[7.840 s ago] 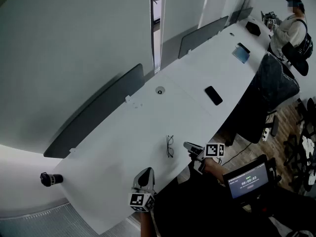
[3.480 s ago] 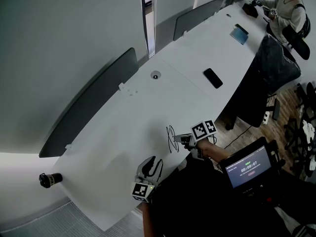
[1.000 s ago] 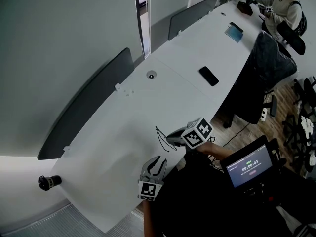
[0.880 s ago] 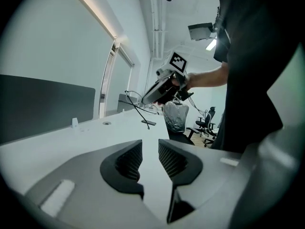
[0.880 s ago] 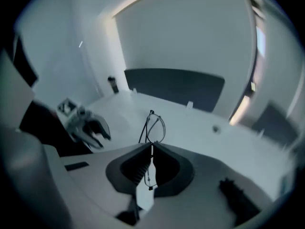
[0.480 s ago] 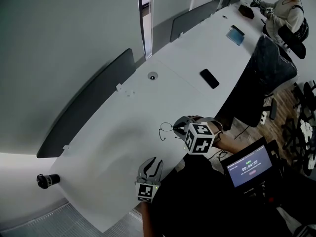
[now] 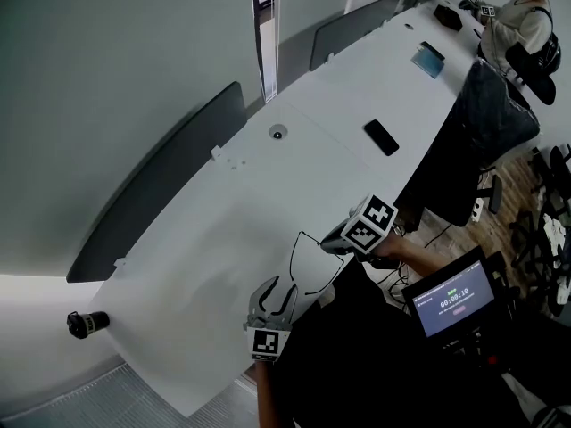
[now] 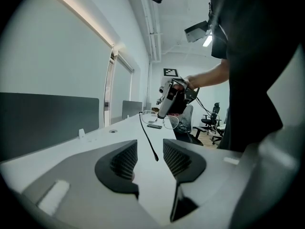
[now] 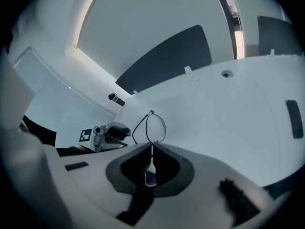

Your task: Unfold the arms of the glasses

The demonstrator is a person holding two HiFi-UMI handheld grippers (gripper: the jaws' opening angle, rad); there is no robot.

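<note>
Thin wire-rimmed glasses (image 7: 303, 235) hang above the white table (image 7: 205, 266), near its front edge. My right gripper (image 7: 327, 243) is shut on the frame beside a lens (image 9: 155, 127), and its jaws (image 9: 151, 146) meet on the wire. One arm of the glasses (image 8: 148, 140) is swung out from the lenses (image 8: 159, 119) and reaches toward my left gripper (image 8: 148, 147). Its dark tip lies between the left jaws, which are opening, and neither pad presses on it. In the head view my left gripper (image 7: 279, 289) sits just below the glasses.
A black phone (image 7: 382, 137) and a round grommet (image 7: 278, 132) lie farther up the table. Dark divider panels (image 7: 161, 185) line its far side. A small black cylinder (image 7: 86, 323) sits at the left end. A lit screen (image 7: 451, 306) and a draped chair (image 7: 491, 114) stand to the right.
The right gripper has brought the glasses down toward the left gripper. One arm of the glasses now reaches out to the left jaws, which stand wider apart than before.
</note>
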